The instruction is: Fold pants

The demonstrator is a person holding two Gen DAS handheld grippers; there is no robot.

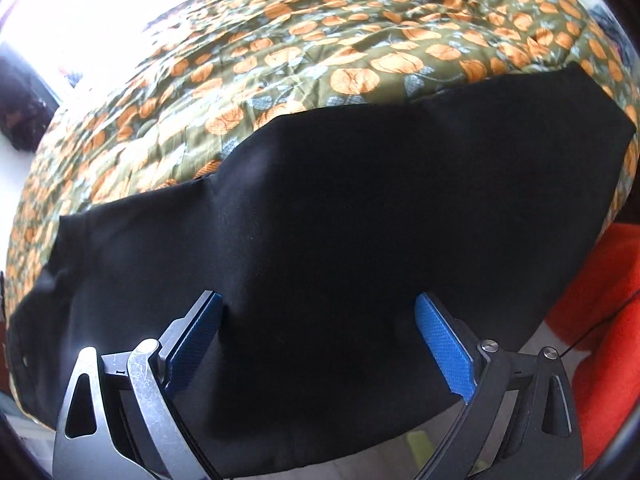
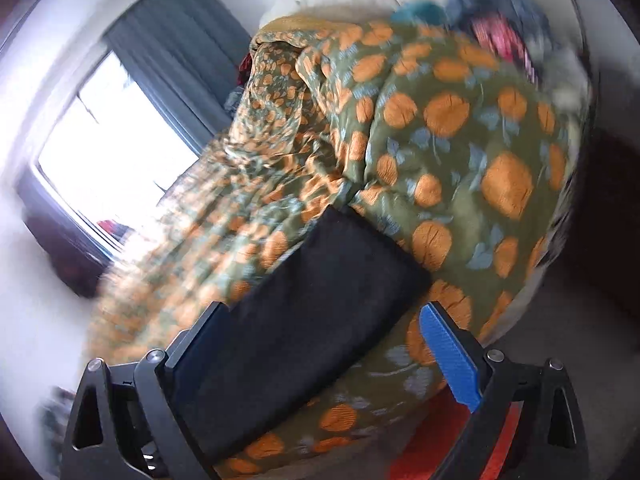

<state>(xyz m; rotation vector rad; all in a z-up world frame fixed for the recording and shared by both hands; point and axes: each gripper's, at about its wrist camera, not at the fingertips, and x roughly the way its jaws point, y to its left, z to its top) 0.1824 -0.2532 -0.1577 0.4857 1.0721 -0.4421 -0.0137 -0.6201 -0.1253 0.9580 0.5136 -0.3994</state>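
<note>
Left wrist view: black pants (image 1: pixel 340 208) spread flat across near edge of floral bedspread (image 1: pixel 320 40), laid out for folding. Left gripper (image 1: pixel 320 320) wide open, holding nothing, fabric between fingers.

Right wrist view, blurred: right gripper (image 2: pixel 324 328) wide open, empty; pants (image 2: pixel 304 312) apparently folded narrow, lying left of centre.

From the black pants (image 1: pixel 340 220), flat open bedspread (image 1: pixel 320 40) is offered toward 12 o'clock, while passage at 1 o'clock is blocked by a bunched quilt fold (image 2: pixel 460 140).
</note>
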